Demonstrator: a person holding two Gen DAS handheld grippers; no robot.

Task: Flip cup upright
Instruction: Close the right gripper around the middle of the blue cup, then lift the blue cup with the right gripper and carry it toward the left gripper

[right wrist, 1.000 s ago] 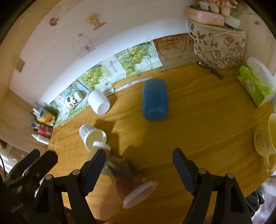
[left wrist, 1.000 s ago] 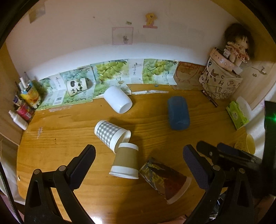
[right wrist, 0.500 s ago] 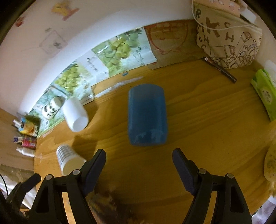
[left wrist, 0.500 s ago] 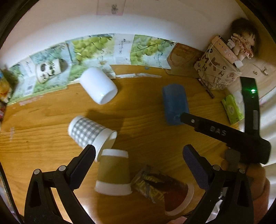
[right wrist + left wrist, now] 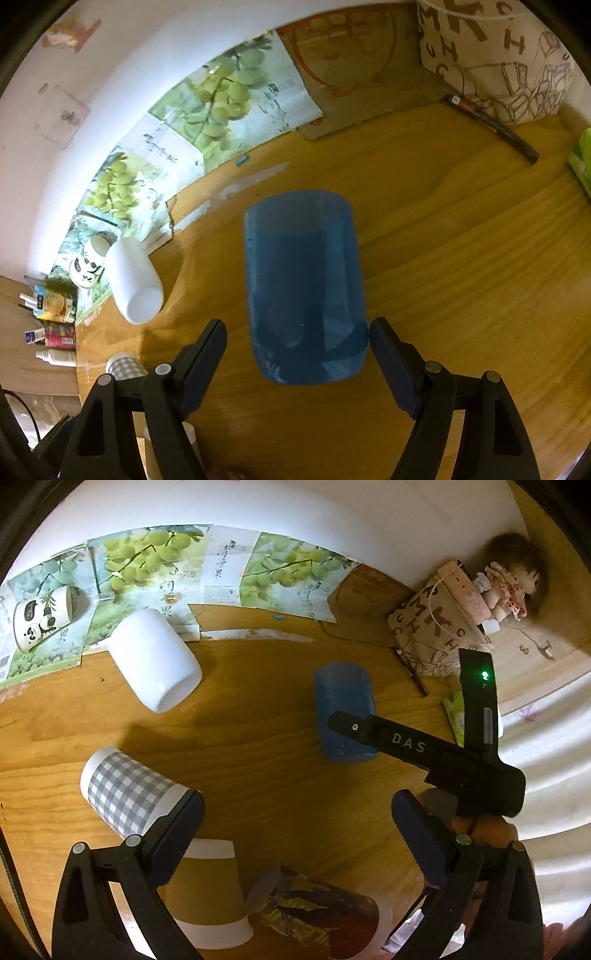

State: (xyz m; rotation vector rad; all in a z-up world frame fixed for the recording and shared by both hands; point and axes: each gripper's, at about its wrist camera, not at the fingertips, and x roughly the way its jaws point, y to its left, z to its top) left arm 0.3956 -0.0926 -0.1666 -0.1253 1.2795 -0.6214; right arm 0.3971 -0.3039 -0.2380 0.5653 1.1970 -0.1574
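Observation:
A blue cup [image 5: 304, 284] lies on its side on the wooden table [image 5: 461, 280]; it also shows in the left wrist view [image 5: 343, 701]. My right gripper [image 5: 297, 354] is open, its fingers either side of the cup's near end, apart from it. In the left wrist view the right gripper's black body [image 5: 424, 749] reaches over the blue cup. My left gripper [image 5: 295, 834] is open and empty above the table. Near it lie a checked paper cup [image 5: 129, 794], a brown paper cup [image 5: 207, 893] and a patterned dark cup [image 5: 314, 912], all on their sides.
A white cup [image 5: 155, 661] lies on its side at the back left, a panda mug [image 5: 40, 620] behind it. Grape-print cartons [image 5: 221, 568] line the wall. A printed bag [image 5: 439, 635] with a doll [image 5: 513, 579], a pen [image 5: 491, 129] and a green tissue pack [image 5: 581, 162] are at right.
My right gripper has moved forward over the table until its open fingers flank the blue cup. My left gripper moved forward and lower toward the paper cups. No cup has moved.

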